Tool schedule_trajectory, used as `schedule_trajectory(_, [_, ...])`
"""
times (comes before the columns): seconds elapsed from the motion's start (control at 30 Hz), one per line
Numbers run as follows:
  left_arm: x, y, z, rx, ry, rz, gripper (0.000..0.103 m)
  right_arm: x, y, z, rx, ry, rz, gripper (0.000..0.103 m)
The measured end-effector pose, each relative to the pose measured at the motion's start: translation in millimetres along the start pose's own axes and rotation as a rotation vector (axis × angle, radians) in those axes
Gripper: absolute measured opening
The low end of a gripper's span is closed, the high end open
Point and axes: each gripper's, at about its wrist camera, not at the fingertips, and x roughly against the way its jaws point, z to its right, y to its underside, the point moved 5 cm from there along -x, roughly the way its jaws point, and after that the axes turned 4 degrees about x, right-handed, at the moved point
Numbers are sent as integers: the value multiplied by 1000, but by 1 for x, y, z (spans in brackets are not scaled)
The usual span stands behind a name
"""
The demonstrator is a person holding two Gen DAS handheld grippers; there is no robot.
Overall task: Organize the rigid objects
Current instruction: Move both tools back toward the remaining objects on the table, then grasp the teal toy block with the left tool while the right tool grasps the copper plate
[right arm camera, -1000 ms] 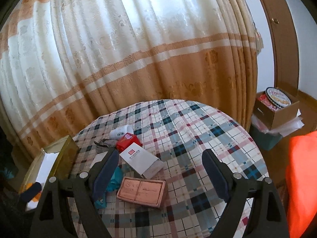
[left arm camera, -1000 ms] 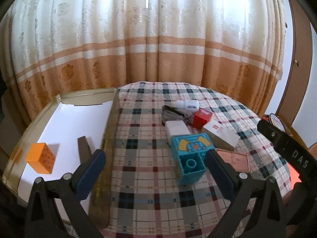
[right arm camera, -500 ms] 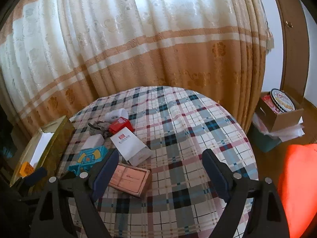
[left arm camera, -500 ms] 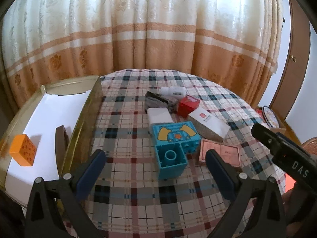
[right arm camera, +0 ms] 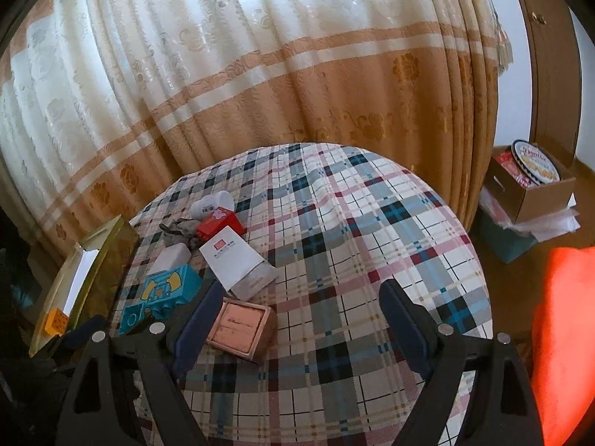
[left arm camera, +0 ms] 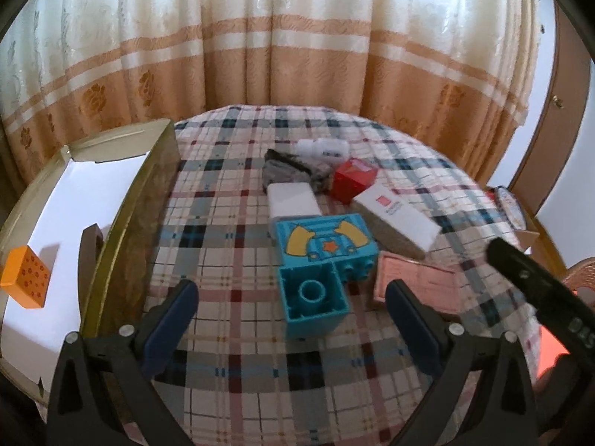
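Teal block [left arm camera: 314,278] between wide left claw [left arm camera: 290,319], beside gold tray [left arm camera: 122,230]

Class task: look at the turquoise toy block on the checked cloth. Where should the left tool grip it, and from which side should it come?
Grip the turquoise block across the two flat side walls of its near cube section, coming from above and the near side. Those walls look parallel, and the left tool, open, already lines up with it. The pink box crowds its right.
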Motion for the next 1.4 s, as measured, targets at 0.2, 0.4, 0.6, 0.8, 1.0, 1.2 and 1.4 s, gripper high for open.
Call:
schedule_trajectory(0.2, [-13, 4, 0, 27, 25, -68, 61, -3, 2, 2, -14, -15, -17, 88])
schedule_trajectory(0.4, [-19, 10, 2, 19, 66, -109, 39, -7, 4, 1, -3, -33, -38, 88])
schedule_trajectory(0.6, [-17, 10, 1, -9, 82, -117, 31, -15, 4, -11, 102, -55, -78, 88])
schedule_trajectory(0.8, [4, 2, -2, -22, 120, -50, 31, -33, 8, -35, 230, -195, -217, 88])
schedule_trajectory(1.0, [5, 3, -8, -41, 122, -52, 31, -46, 18, -62, 464, -150, -240, 88])
schedule_trajectory(1.2, [-1, 10, -10, -31, 125, -107, 33, -57, 18, -67, 489, -155, -282, 88])
schedule_trajectory(1.4, [-8, 18, -16, 1, 120, -145, 37, -57, 25, -70, 524, -152, -299, 68])
